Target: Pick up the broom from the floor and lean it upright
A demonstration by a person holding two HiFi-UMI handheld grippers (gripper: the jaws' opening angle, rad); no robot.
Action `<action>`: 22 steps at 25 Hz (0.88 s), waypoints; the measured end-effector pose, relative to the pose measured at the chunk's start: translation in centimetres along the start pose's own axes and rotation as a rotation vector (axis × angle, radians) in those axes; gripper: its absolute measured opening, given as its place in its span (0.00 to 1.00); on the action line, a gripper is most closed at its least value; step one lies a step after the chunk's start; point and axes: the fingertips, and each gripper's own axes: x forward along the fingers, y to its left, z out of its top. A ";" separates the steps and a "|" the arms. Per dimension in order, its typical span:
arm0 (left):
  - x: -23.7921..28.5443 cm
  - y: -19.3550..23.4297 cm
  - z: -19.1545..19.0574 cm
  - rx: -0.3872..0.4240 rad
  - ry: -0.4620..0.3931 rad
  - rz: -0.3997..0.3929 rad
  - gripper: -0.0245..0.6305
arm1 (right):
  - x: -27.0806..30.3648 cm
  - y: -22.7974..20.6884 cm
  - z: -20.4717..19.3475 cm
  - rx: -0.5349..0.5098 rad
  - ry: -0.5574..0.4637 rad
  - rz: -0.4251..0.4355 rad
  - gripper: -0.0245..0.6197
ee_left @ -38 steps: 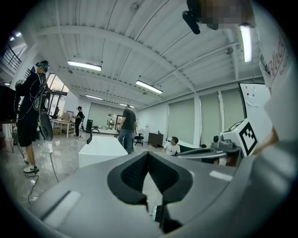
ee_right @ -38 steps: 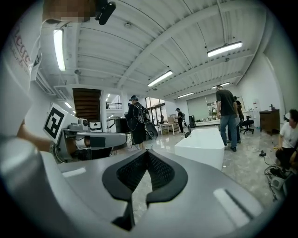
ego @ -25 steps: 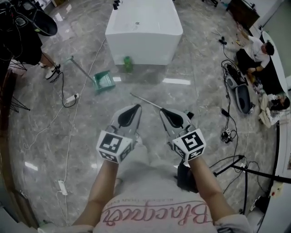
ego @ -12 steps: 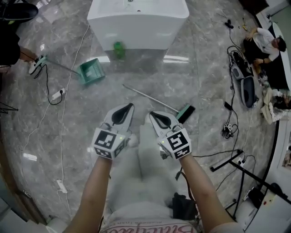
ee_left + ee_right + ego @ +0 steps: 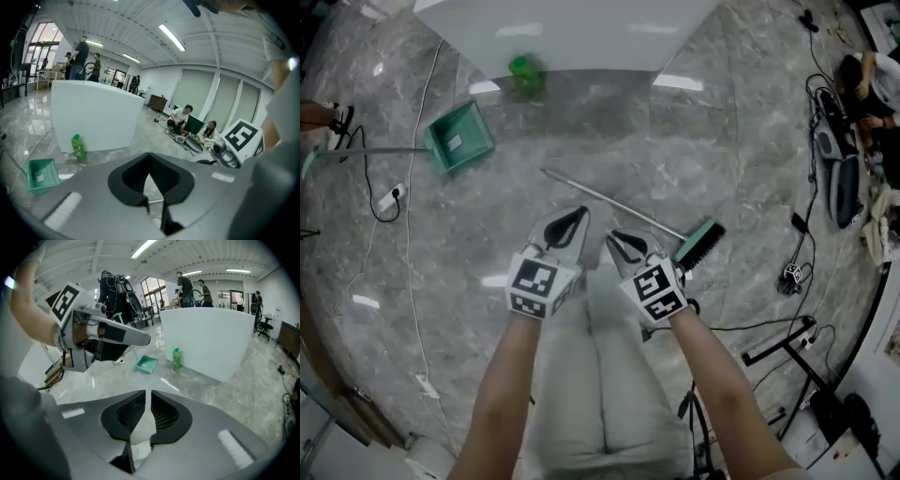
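Nothing done yet; the whole lift remains. Both forearms reach forward and down over the knees, grippers side by side. Left gripper (image 5: 569, 221): jaw tips pressed together, empty. Right gripper (image 5: 622, 244): jaws parting to a narrow slit, nothing between, near the broom (image 5: 615, 203). Broom lies flat mid-floor (image 5: 741, 145), untouched. Beyond: dustpan (image 5: 461, 139), then bottle (image 5: 523, 67) at the white counter (image 5: 572, 33).

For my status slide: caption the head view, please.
Broom lies flat on the floor beyond the left tool and the right tool, its empty jaws opening.
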 end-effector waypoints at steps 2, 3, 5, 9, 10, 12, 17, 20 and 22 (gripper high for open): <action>2.7 1.2 -2.7 -0.002 0.034 -0.019 0.04 | 3.5 -1.5 -2.6 -0.012 0.047 0.000 0.13; 4.0 1.7 -4.2 -0.003 0.052 -0.030 0.04 | 5.3 -2.3 -4.1 -0.014 0.075 -0.005 0.15; 6.1 2.8 -7.3 -0.006 0.088 -0.044 0.04 | 8.5 -3.8 -7.4 -0.021 0.139 -0.023 0.17; 9.5 5.8 -13.3 -0.014 0.125 -0.045 0.04 | 14.3 -7.2 -14.0 -0.054 0.274 -0.082 0.16; 10.2 6.6 -14.5 -0.018 0.131 -0.043 0.04 | 15.5 -7.9 -15.4 -0.058 0.309 -0.088 0.16; 11.4 7.8 -16.7 -0.033 0.151 -0.036 0.04 | 17.8 -8.8 -18.0 -0.065 0.373 -0.088 0.16; 13.8 10.3 -20.0 -0.023 0.153 -0.047 0.04 | 23.2 -10.8 -21.8 -0.126 0.469 -0.085 0.19; 14.4 10.8 -21.2 -0.035 0.138 -0.047 0.04 | 25.3 -11.4 -23.4 -0.219 0.532 -0.070 0.20; 15.0 11.2 -21.8 -0.060 0.135 -0.040 0.04 | 26.3 -12.0 -24.5 -0.221 0.570 -0.064 0.20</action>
